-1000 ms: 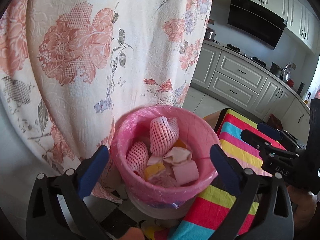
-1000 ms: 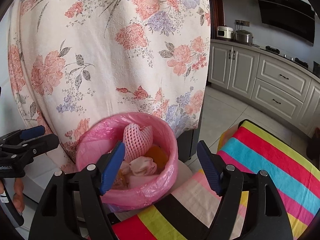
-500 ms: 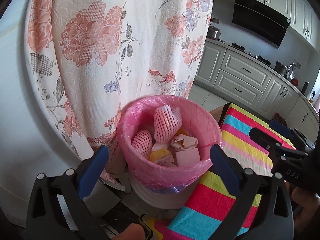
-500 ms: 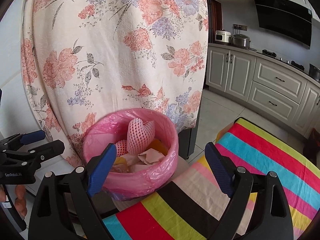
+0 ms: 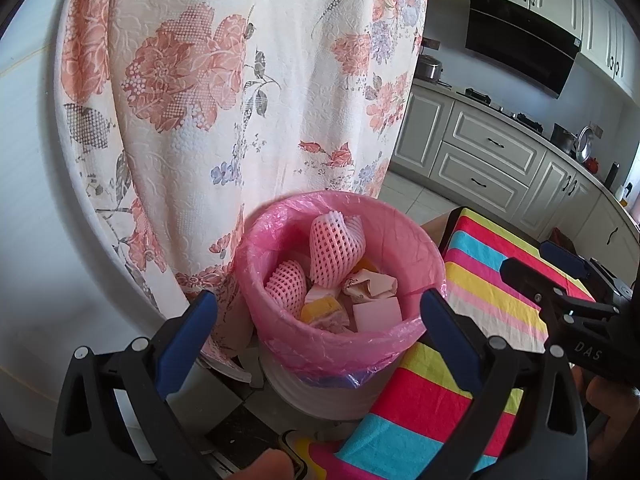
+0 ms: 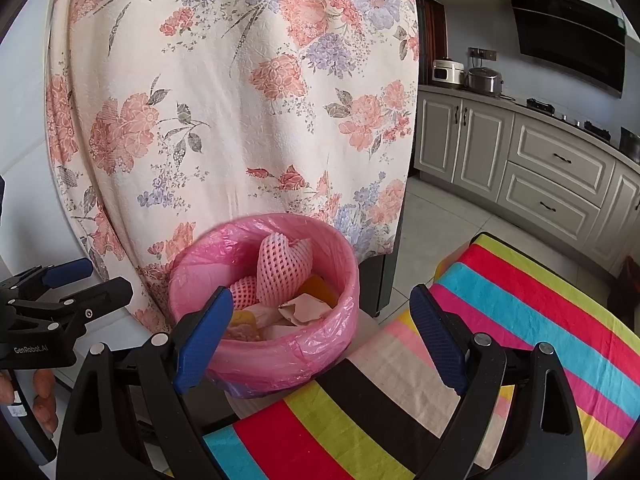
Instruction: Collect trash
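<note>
A white bin lined with a pink bag [image 5: 408,248] [image 6: 320,344] stands on the floor below a floral cloth. It holds pink foam fruit nets [image 5: 334,244] [image 6: 280,268], crumpled paper [image 5: 370,284] [image 6: 304,308] and other scraps. My left gripper [image 5: 318,322] is open and empty, held back from the bin's near rim. My right gripper [image 6: 322,322] is open and empty, above the bin's near side. Each gripper shows in the other's view: the right one [image 5: 568,280] to the right, the left one [image 6: 60,292] to the left.
A floral cloth [image 5: 240,92] [image 6: 240,100] hangs behind the bin. A striped colourful cloth [image 5: 460,364] [image 6: 500,340] covers a surface to the right of the bin. Kitchen cabinets [image 6: 540,168] and a range hood [image 5: 520,44] stand at the far right, with tiled floor [image 6: 436,220] between.
Both grippers have pulled back and up from the bin, which now looks smaller and farther. Both stay open and empty.
</note>
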Demonstrator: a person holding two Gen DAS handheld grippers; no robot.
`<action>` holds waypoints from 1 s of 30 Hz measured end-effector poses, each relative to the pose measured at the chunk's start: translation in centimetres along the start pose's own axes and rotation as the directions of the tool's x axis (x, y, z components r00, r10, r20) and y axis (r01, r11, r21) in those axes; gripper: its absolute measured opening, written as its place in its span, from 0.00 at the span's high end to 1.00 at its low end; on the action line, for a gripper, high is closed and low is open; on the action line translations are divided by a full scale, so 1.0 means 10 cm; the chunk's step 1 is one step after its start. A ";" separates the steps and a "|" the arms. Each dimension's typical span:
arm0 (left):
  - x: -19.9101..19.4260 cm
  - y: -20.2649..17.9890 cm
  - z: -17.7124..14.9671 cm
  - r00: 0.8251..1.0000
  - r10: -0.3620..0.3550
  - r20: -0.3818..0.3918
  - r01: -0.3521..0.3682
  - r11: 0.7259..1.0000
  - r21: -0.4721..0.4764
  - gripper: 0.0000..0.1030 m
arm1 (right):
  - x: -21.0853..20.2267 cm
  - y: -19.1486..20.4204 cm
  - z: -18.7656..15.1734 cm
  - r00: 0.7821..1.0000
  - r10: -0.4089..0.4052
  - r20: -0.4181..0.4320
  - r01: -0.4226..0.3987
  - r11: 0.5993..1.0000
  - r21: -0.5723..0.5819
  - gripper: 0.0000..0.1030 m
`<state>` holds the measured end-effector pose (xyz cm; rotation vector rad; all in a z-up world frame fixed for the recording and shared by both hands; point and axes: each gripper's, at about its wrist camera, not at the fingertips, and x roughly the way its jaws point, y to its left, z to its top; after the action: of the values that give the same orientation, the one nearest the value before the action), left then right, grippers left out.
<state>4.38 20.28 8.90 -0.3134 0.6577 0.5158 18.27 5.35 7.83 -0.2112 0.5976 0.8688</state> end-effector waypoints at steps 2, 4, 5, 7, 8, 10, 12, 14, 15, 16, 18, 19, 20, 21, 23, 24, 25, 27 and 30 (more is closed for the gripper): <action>0.00 0.00 0.00 1.000 0.001 -0.002 -0.001 1.000 -0.001 0.05 | 0.00 0.00 0.00 1.000 0.001 -0.002 -0.001 1.000 0.000 0.18; 0.00 0.01 0.00 1.000 0.001 0.000 -0.001 1.000 -0.001 0.05 | 0.00 0.00 0.00 1.000 0.003 -0.003 -0.003 1.000 0.001 0.18; 0.00 0.01 0.00 1.000 0.001 -0.002 -0.001 1.000 0.000 0.05 | 0.00 0.00 0.00 1.000 0.005 -0.004 -0.005 1.000 0.000 0.18; 0.00 0.01 -0.01 1.000 0.001 -0.002 -0.001 1.000 0.000 0.05 | 0.00 0.00 -0.01 1.000 0.004 -0.002 -0.004 1.000 0.003 0.18; 0.00 0.01 -0.01 1.000 0.000 -0.001 0.000 1.000 -0.001 0.05 | 0.00 -0.01 -0.01 1.000 0.005 -0.001 -0.005 1.000 0.005 0.18; 0.00 0.01 -0.01 1.000 0.001 -0.001 -0.001 1.000 0.000 0.05 | 0.00 -0.01 -0.02 1.000 0.005 -0.001 -0.005 1.000 0.007 0.18; -0.01 0.01 -0.01 1.000 0.002 0.002 -0.002 1.000 0.001 0.05 | 0.00 -0.01 -0.02 1.000 0.003 0.001 -0.003 1.000 0.009 0.18; -0.02 0.01 -0.01 1.000 0.002 0.005 -0.002 1.000 0.002 0.05 | 0.00 -0.02 -0.02 1.000 0.003 0.002 -0.003 1.000 0.009 0.18; -0.02 0.01 -0.02 1.000 0.003 0.005 -0.003 1.000 0.003 0.05 | 0.00 -0.02 -0.02 1.000 0.003 0.001 -0.003 1.000 0.009 0.18; -0.02 0.01 -0.01 1.000 0.002 0.004 -0.002 1.000 0.002 0.05 | -0.01 -0.02 -0.01 1.000 0.005 0.001 -0.005 1.000 0.010 0.18; -0.01 0.01 -0.01 1.000 0.002 0.003 -0.002 1.000 0.000 0.05 | 0.00 -0.02 -0.01 1.000 0.003 0.001 -0.003 1.000 0.010 0.18; -0.01 0.02 -0.01 1.000 0.003 0.002 -0.003 1.000 0.001 0.05 | 0.00 -0.02 -0.02 1.000 0.004 0.001 -0.004 1.000 0.010 0.18; -0.01 0.02 -0.01 1.000 0.003 0.002 -0.003 1.000 0.001 0.05 | 0.00 -0.02 -0.02 1.000 0.004 -0.001 -0.004 1.000 0.010 0.18; -0.01 0.02 -0.01 1.000 0.002 0.001 -0.002 1.000 0.000 0.05 | 0.00 -0.02 -0.01 1.000 0.003 -0.001 -0.003 1.000 0.010 0.18; 0.00 0.02 -0.02 1.000 0.002 0.001 -0.002 1.000 -0.002 0.05 | 0.00 -0.02 -0.01 1.000 0.002 -0.001 -0.002 1.000 0.010 0.18; 0.00 0.02 -0.02 1.000 0.002 0.000 -0.002 1.000 -0.002 0.05 | -0.01 -0.03 -0.01 1.000 0.001 -0.001 -0.001 1.000 0.011 0.18; 0.00 0.01 -0.02 1.000 0.002 -0.001 -0.002 1.000 -0.002 0.05 | -0.01 -0.03 -0.01 1.000 0.001 -0.001 -0.001 1.000 0.010 0.18; 0.00 0.02 -0.02 1.000 0.002 -0.002 -0.002 1.000 -0.002 0.05 | 0.00 -0.04 0.00 1.000 0.001 -0.002 -0.001 1.000 0.010 0.18; 0.01 0.02 -0.02 1.000 0.001 -0.003 -0.001 1.000 -0.005 0.05 | 0.00 -0.05 -0.01 1.000 0.000 -0.003 0.000 1.000 0.011 0.18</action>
<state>4.21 20.42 8.67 -0.3187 0.6599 0.5185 18.62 5.04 7.71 -0.2029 0.6048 0.8651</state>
